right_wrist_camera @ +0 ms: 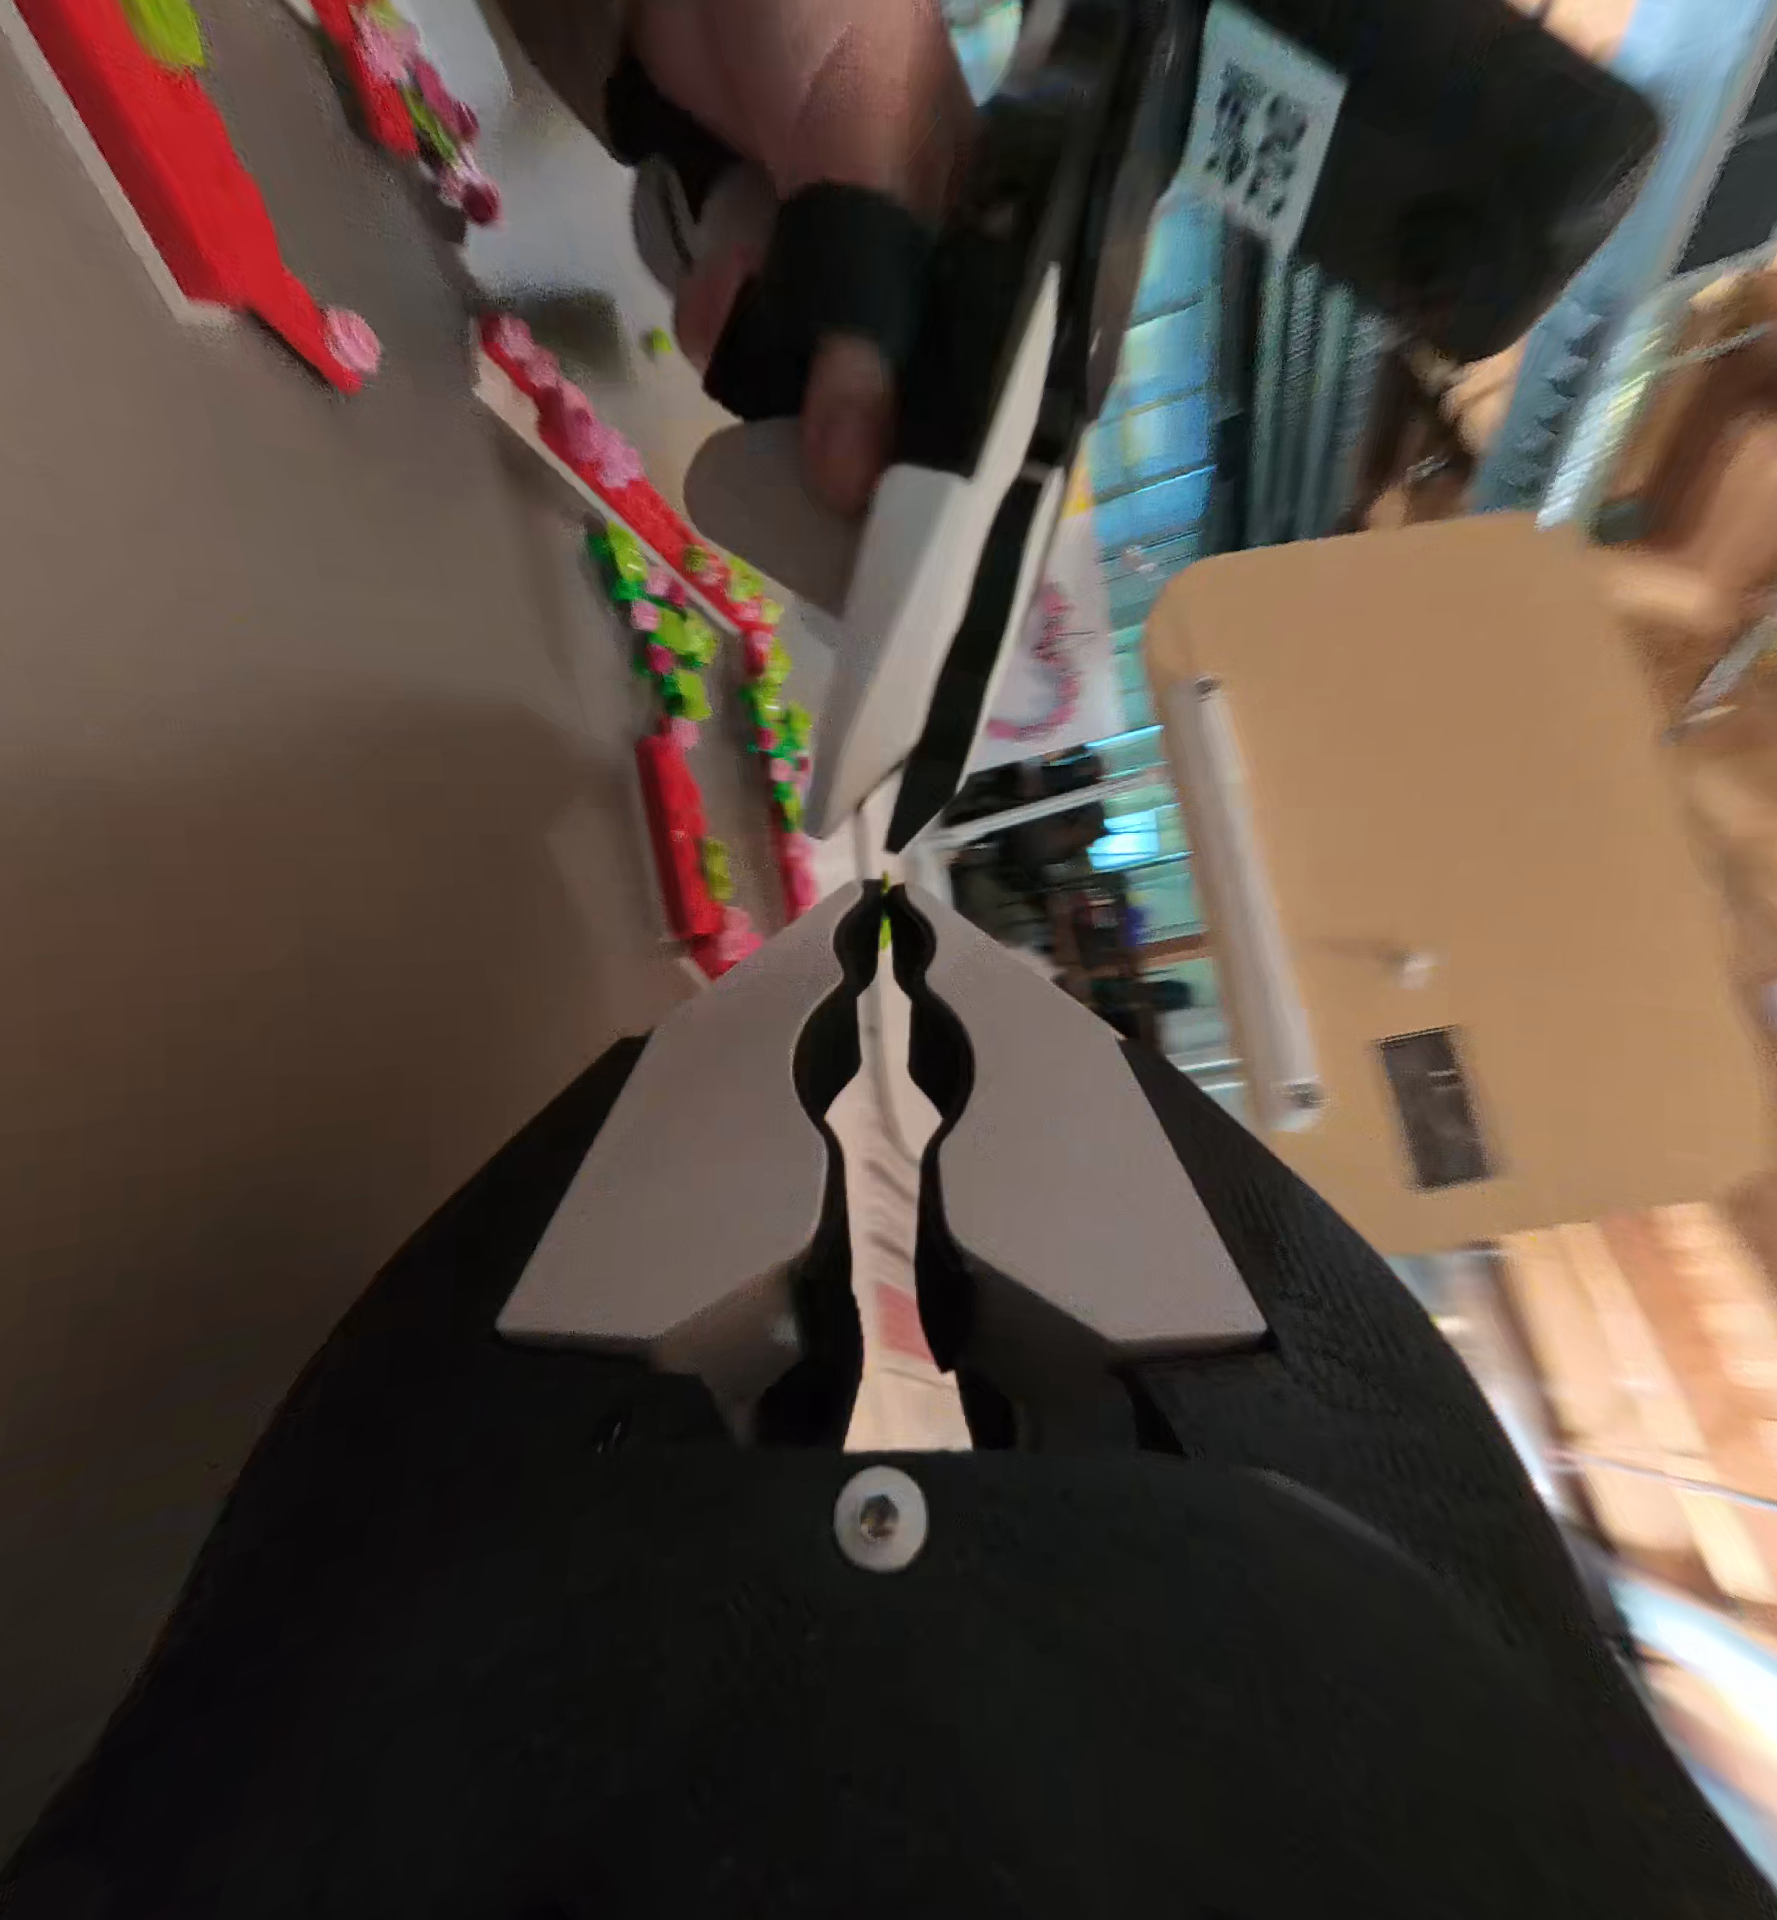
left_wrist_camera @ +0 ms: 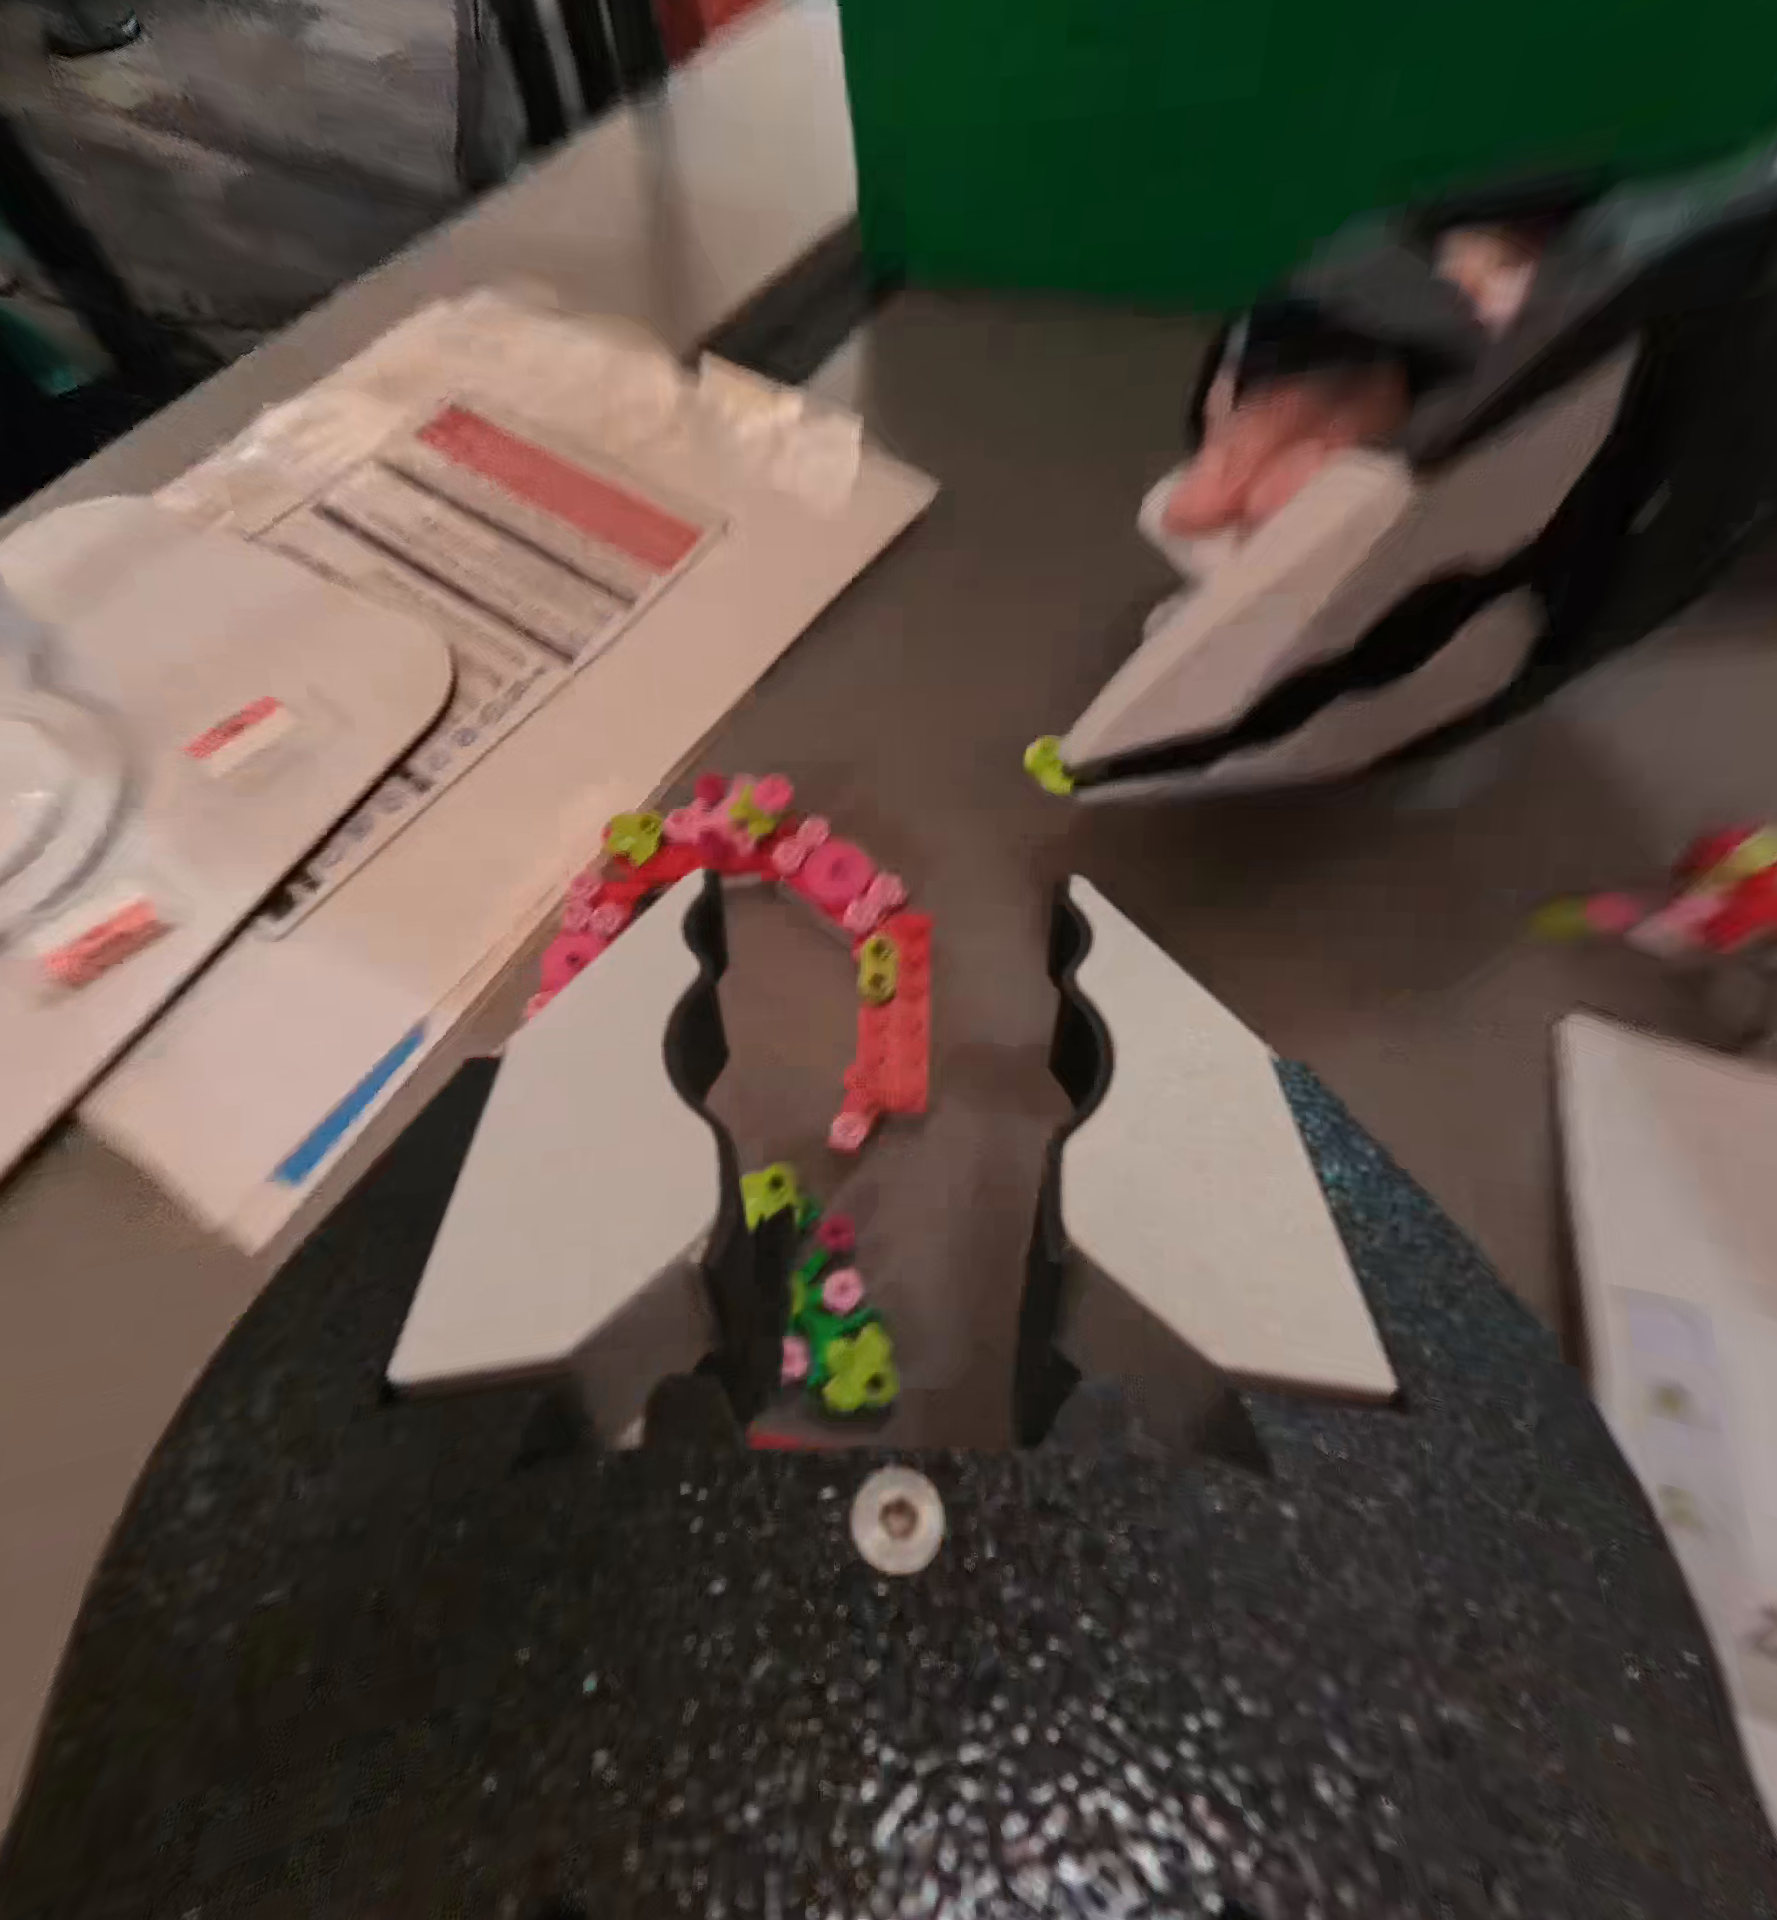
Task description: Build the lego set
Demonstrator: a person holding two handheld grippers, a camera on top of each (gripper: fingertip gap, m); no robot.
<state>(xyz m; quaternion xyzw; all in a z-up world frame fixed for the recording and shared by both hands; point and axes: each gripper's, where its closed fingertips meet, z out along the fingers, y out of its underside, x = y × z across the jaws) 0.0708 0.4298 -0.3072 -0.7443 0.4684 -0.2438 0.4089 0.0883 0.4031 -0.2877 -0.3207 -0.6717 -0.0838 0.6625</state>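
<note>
In the left wrist view my left gripper (left_wrist_camera: 889,904) is open and empty, hovering over a red arch (left_wrist_camera: 889,1023) studded with pink flowers and lime pieces, lying flat on the grey table (left_wrist_camera: 967,468). A small green, pink and lime flower cluster (left_wrist_camera: 842,1320) lies between the fingers, nearer the palm. My right gripper (left_wrist_camera: 1066,774) comes in from the upper right, shut on a small lime green piece (left_wrist_camera: 1046,762). In the blurred right wrist view the right gripper (right_wrist_camera: 884,902) pinches the lime piece (right_wrist_camera: 884,925) at its tips, close to the left gripper's fingers (right_wrist_camera: 905,644), with the arch (right_wrist_camera: 676,831) beyond.
A plastic bag (left_wrist_camera: 551,436) and flat cardboard sheets (left_wrist_camera: 344,935) lie at the left, with a clear container (left_wrist_camera: 1,810) at the far left. Another red and pink brick cluster (left_wrist_camera: 1736,904) and an instruction booklet (left_wrist_camera: 1715,1351) lie at the right. A green panel (left_wrist_camera: 1279,135) stands behind.
</note>
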